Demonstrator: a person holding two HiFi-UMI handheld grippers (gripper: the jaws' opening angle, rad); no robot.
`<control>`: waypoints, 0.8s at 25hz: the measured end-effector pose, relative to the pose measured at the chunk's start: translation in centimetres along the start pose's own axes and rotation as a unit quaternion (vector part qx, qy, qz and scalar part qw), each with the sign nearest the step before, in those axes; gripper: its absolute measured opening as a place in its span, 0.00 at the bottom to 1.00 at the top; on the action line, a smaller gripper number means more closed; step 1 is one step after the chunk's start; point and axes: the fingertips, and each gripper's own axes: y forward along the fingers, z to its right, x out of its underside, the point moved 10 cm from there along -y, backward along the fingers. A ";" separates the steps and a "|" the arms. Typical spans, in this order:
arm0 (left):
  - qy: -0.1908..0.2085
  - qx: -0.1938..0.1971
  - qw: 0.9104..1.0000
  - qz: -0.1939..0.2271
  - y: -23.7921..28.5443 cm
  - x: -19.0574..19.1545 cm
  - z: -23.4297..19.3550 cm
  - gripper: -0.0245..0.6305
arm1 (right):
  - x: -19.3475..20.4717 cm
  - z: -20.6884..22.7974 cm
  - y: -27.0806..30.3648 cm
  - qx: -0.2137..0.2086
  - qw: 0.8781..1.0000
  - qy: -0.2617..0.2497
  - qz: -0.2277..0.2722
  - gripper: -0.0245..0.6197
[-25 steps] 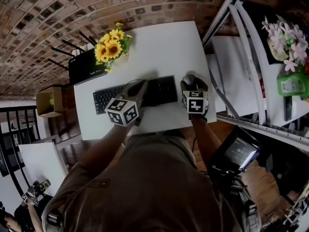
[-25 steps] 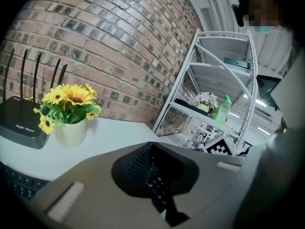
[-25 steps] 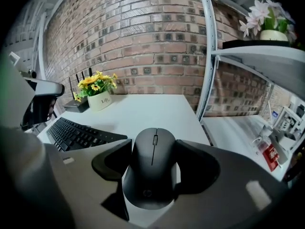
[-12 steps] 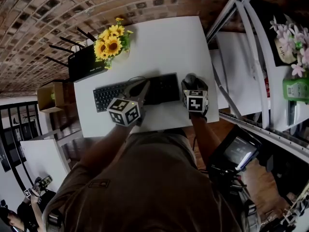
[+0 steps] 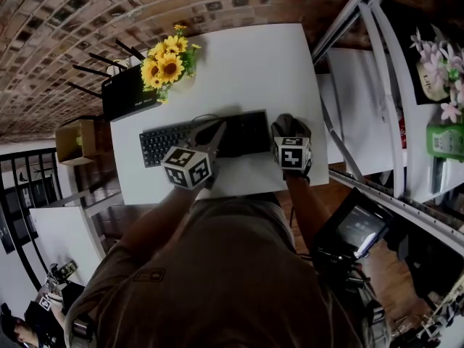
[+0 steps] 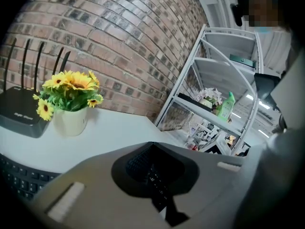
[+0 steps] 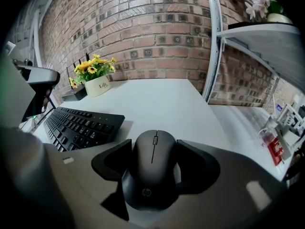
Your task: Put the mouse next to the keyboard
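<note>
The black mouse [image 7: 152, 168] lies on the white table [image 5: 246, 64], just right of the black keyboard [image 7: 81, 123]. My right gripper [image 7: 152, 159] is shut on it, one dark pad against each side. From the head view the mouse [image 5: 285, 119] shows only partly, ahead of the right gripper [image 5: 288, 127] by the keyboard's [image 5: 163, 142] right end. My left gripper [image 5: 216, 127] hovers over the keyboard's middle with its jaws together and nothing held. In the left gripper view keys [image 6: 152, 175] show through the hole between the shut jaws.
A pot of sunflowers [image 5: 168, 67] and a black router [image 5: 129, 96] with antennas stand behind the keyboard at the table's far left. A metal shelf rack [image 5: 362, 20] rises close past the table's right edge. A cardboard box [image 5: 76, 147] sits left of the table.
Both grippers stay almost where they were. The right one still grips the mouse beside the keyboard; only the head camera has shifted slightly.
</note>
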 end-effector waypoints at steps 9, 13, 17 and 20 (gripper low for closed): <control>0.006 -0.011 1.000 0.012 -0.6 -0.1 0.5 0.03 | -0.8 0.7 -1.0 -0.008 0.999 -0.010 0.035 0.60; 0.006 -0.028 0.999 0.027 -1.5 0.2 1.2 0.03 | -1.8 0.7 -2.9 -0.020 0.997 -0.027 0.070 0.57; -0.002 -0.053 0.998 0.045 -3.2 0.8 2.2 0.03 | -2.3 0.1 -5.0 -0.054 0.991 -0.039 0.114 0.45; -0.004 -0.068 0.996 0.058 -4.8 1.3 2.7 0.03 | -2.5 -0.7 -6.6 -0.074 0.987 -0.050 0.135 0.37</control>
